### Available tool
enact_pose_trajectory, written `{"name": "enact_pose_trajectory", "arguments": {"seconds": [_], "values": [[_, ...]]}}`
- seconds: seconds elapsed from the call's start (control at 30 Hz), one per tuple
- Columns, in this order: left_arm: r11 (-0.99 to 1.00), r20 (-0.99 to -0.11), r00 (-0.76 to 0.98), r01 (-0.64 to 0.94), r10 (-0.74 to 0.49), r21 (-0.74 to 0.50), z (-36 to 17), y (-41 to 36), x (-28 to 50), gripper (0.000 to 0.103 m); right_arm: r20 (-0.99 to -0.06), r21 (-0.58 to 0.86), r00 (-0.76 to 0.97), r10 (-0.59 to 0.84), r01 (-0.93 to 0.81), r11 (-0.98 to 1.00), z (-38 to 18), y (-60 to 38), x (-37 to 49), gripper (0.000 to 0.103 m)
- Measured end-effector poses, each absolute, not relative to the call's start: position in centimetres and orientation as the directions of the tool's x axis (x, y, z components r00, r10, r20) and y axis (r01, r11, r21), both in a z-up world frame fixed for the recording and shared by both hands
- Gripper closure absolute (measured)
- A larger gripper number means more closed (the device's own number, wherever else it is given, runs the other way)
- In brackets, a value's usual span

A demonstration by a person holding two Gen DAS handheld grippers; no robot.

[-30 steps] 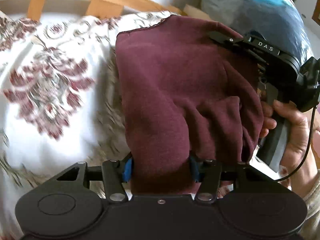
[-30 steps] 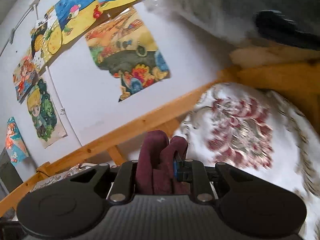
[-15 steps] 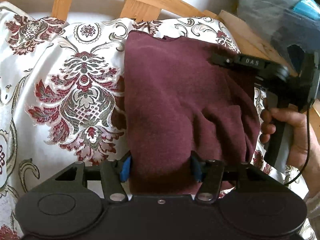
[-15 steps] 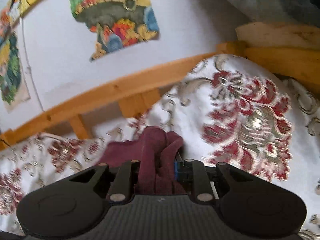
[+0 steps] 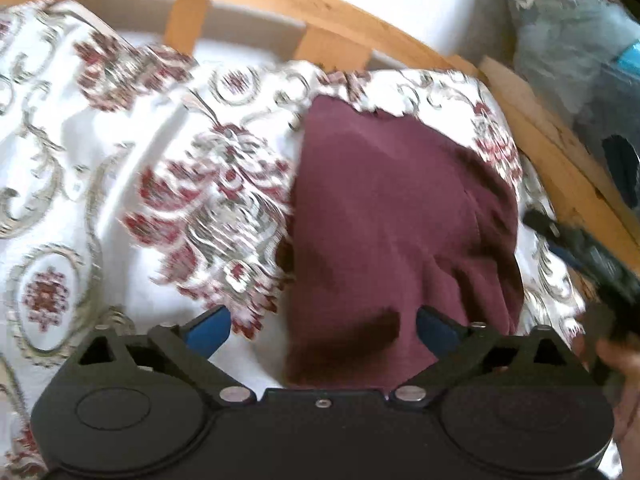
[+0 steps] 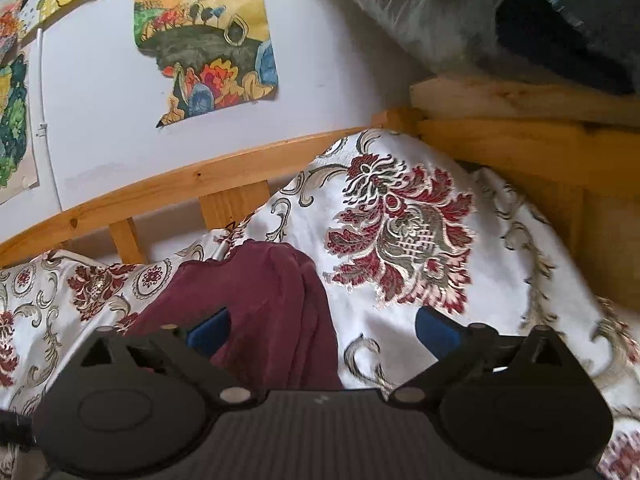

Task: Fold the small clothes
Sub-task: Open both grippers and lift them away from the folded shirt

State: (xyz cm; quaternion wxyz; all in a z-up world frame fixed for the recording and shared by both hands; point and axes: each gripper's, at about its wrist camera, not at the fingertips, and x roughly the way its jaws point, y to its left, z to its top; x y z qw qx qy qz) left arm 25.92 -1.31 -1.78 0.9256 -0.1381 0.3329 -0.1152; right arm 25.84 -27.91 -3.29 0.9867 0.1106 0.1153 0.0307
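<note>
A maroon garment [image 5: 400,224] lies folded on the white bedspread with red floral pattern [image 5: 100,152]. My left gripper [image 5: 322,326] is open just above the garment's near edge, the cloth lying loose between its blue pads [image 5: 208,330]. In the right wrist view the garment [image 6: 264,304] lies below my right gripper [image 6: 322,326], which is open, its left pad [image 6: 208,330] over the cloth and its right pad over the bedspread [image 6: 400,232]. The right gripper's black body [image 5: 592,264] shows at the right edge of the left wrist view.
A wooden slatted bed frame [image 5: 320,12] runs along the far side of the bed and turns at the corner [image 6: 500,136]. A grey plastic-wrapped bundle [image 6: 480,12] sits on the frame at the right. Colourful drawings [image 6: 208,40] hang on the white wall.
Both grippers have opened and let go of the maroon garment, which now lies on the bedspread. The right gripper has drawn away from the cloth's right edge.
</note>
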Motion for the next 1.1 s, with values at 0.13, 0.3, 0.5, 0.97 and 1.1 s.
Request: {"name": "enact_pose_trajectory", "arguments": {"seconds": [0.13,0.3,0.5,0.97,1.1], "values": [[0.951,-0.544,0.795,0.130,-0.269,-0.280,0.2,-1.4,24.8,0.001,-0.199,0.227,0.977,0.080,-0.033,0.973,-2.8,-27.5,23.0,0.000],[0.970,-0.457,0.861,0.151,-0.224,-0.190,2.8,-2.1,21.8,0.001,-0.149,0.254,0.988,0.048,-0.009,0.967,-1.8,-26.7,18.6,0.000],[0.978,-0.381,0.900,0.197,-0.211,-0.076,4.9,-2.9,17.0,0.001,-0.104,0.321,0.994,0.033,0.003,0.947,-1.3,-25.8,13.2,0.000],[0.983,-0.379,0.910,0.184,-0.167,0.008,3.6,-0.5,8.1,0.001,-0.151,0.251,0.989,0.010,0.029,0.968,-2.4,-21.3,3.3,0.000],[0.986,-0.392,0.908,0.168,-0.145,0.023,2.7,0.2,7.1,0.001,-0.184,0.262,0.982,0.039,0.011,0.965,-3.3,-19.9,1.7,0.000]]}}
